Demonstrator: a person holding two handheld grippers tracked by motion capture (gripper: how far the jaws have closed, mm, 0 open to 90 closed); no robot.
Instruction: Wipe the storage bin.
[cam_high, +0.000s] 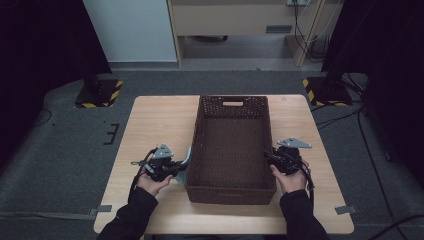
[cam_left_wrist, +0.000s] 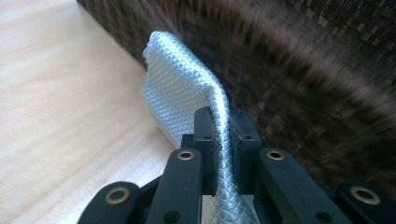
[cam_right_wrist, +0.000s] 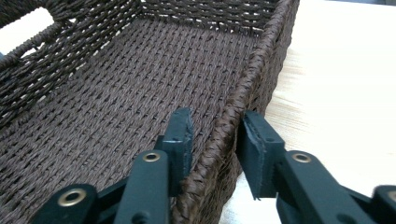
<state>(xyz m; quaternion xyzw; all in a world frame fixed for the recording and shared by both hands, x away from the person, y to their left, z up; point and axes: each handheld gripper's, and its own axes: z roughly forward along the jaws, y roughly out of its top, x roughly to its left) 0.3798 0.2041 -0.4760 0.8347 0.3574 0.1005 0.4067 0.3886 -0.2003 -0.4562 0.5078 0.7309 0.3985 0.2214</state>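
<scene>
Left gripper (cam_high: 183, 164): jaws clamped on pale blue woven cloth (cam_left_wrist: 187, 98), raised just outside dark brown wicker basket (cam_high: 231, 150), seemingly for dropping in. Right gripper (cam_right_wrist: 212, 140): jaws straddling basket's right wall, not quite pressing, likely steadying it on light wooden tabletop (cam_high: 155, 125).

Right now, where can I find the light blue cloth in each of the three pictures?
High view: light blue cloth left of the basket, in the left tongs.
Left gripper view: centre, clamped between the jaws, beside the basket wall.
Right gripper view: not in it.
Shared landmark: the brown woven basket.
</scene>
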